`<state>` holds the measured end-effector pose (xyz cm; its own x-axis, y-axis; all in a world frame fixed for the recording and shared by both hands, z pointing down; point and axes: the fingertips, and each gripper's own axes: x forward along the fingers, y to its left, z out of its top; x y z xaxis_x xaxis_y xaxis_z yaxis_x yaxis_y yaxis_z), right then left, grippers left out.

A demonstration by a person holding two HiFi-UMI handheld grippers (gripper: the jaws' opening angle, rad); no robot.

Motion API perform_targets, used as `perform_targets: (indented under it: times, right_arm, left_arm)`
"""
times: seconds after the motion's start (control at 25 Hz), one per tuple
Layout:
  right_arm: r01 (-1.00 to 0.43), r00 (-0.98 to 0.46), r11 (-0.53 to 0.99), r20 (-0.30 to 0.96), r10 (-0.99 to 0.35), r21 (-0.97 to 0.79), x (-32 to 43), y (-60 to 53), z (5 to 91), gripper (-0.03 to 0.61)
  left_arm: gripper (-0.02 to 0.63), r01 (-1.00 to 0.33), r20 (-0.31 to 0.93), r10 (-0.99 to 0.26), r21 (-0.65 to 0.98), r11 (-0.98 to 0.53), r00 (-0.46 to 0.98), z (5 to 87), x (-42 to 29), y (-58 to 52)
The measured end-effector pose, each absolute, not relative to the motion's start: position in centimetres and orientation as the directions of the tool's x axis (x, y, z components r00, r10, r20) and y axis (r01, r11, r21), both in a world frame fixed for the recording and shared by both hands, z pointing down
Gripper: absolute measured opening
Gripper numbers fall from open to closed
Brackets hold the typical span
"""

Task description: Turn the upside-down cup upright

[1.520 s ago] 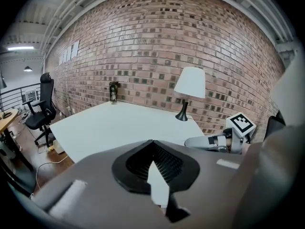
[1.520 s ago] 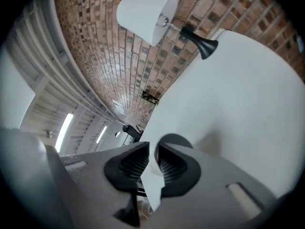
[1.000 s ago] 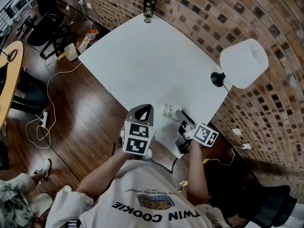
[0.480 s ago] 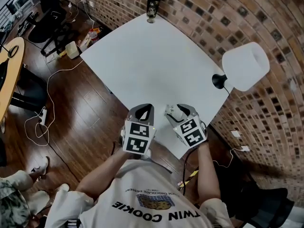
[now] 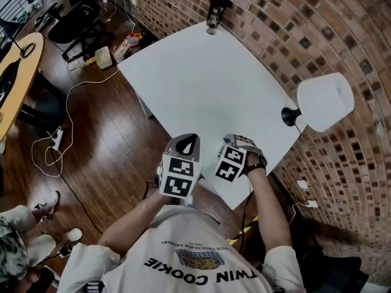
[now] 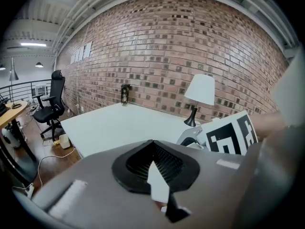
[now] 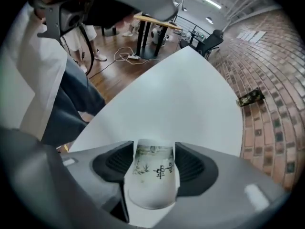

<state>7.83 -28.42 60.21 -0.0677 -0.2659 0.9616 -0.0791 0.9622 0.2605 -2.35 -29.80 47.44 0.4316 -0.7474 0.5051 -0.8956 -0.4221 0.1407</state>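
Table: a white table (image 5: 201,84) is set cornerwise against a brick wall (image 5: 287,23), over a dark wooden floor (image 5: 104,127).

Cup: a white cup (image 7: 153,175), painted with bamboo leaves and dark characters, is seen in the right gripper view. It is stood on end on the table, close to the edge nearest the person. Its narrower end is turned to the table and its wider end to the camera. Its mouth cannot be made out. In the head view it is covered by the gripper above it.

Right gripper: the right gripper (image 7: 155,147) is pointed steeply down over the cup. Its jaws have just been opening and are spread wide, with the cup between them. The pads are set just beside the cup's sides and are not pressed on it.

Right hand: the right hand (image 5: 255,162) is wrapped round that gripper's grip.

Left gripper: the left gripper (image 6: 153,149) is held just beside the right one, over the table's near edge, and is aimed across the table. Its jaws are drawn together at the tips and only a thin sliver of table is shown between them. Nothing is gripped.

Lamp: a lamp (image 5: 324,102) with a white shade and a black base is stood at the table's right edge, by the wall.

Tumbler: a dark tumbler (image 5: 215,11) is stood at the far corner, against the wall.

Surroundings: a black office chair (image 5: 79,17) and loose cables (image 5: 61,139) are seen on the floor to the left.
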Motion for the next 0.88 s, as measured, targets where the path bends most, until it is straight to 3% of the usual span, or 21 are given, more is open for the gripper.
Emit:
perform_targets:
  times: [0.16,0.32,0.56,0.88]
  right_arm:
    - [-0.041,-0.041,0.964,0.963,-0.265,0.263,7.7,-28.7,60.8,0.261]
    - [-0.122,-0.112,0.949,0.946,-0.303,0.289,7.2,-29.1,59.3,0.261]
    - [-0.519,-0.457,0.844,0.79,-0.408,0.135,6.5,-31.2,55.0,0.26]
    - [-0.814,-0.541,0.571,0.486,-0.686,-0.101,9.5,-32.7,53.3,0.259]
  left_arm:
    - [0.005,-0.9,0.503,-0.754,0.137,-0.413,0.423,47.4,-3.1,-29.7]
    - [0.005,-0.899,0.512,-0.747,0.139,-0.414,0.423,47.6,-3.3,-29.4]
    - [0.005,-0.891,0.508,-0.74,0.146,-0.43,0.441,47.6,-2.5,-29.6]
    - [0.005,-0.873,0.513,-0.72,0.141,-0.466,0.467,47.5,-0.3,-29.5]
